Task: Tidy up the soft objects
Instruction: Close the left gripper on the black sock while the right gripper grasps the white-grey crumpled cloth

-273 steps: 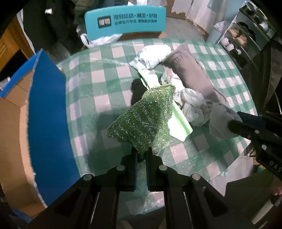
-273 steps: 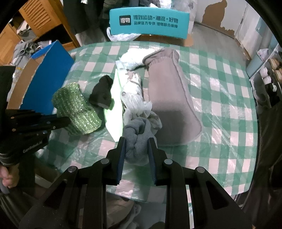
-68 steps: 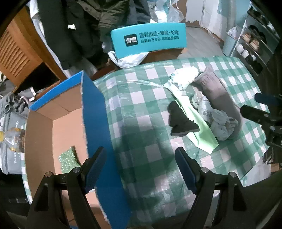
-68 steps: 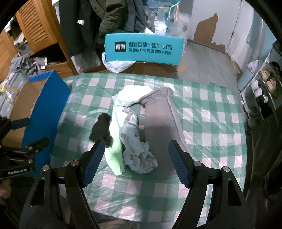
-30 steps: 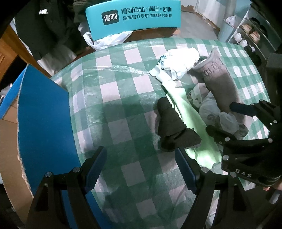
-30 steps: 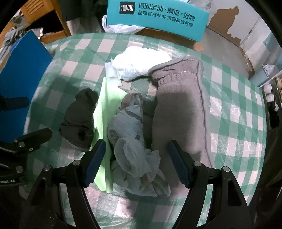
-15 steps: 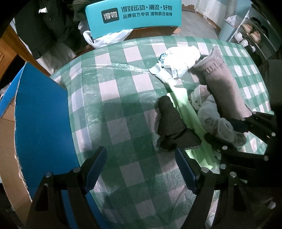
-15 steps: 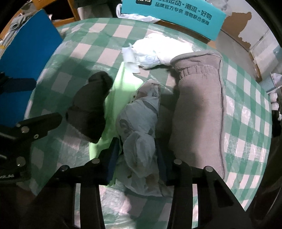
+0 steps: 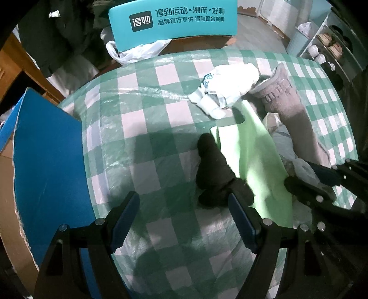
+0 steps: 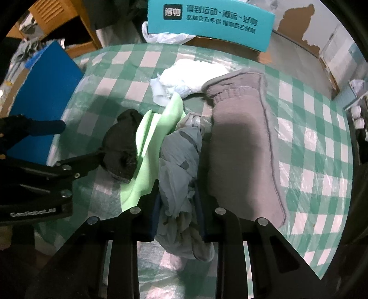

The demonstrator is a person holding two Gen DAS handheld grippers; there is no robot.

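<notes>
A black sock [image 9: 216,174] [image 10: 122,149] lies on the green checked tablecloth [image 9: 147,128], partly over a light green cloth [image 9: 253,161] [image 10: 151,147]. My left gripper [image 9: 184,218] is open, with its right finger against the sock's near end. My right gripper [image 10: 177,207] is shut on a crumpled pale grey cloth [image 10: 179,165]. A grey knitted piece [image 10: 243,147] [image 9: 292,110] lies to the right of it. A white crumpled cloth [image 9: 227,87] [image 10: 188,78] lies farther back.
A cardboard box with a blue flap [image 9: 46,165] [image 10: 46,92] stands at the table's left edge. A teal chair back [image 9: 174,20] [image 10: 211,20] with a white plastic bag is behind the table. Shelves with shoes [image 9: 331,48] are at far right.
My right gripper has closed from wide open onto the pale grey cloth. My left gripper has moved in closer to the black sock and stays open.
</notes>
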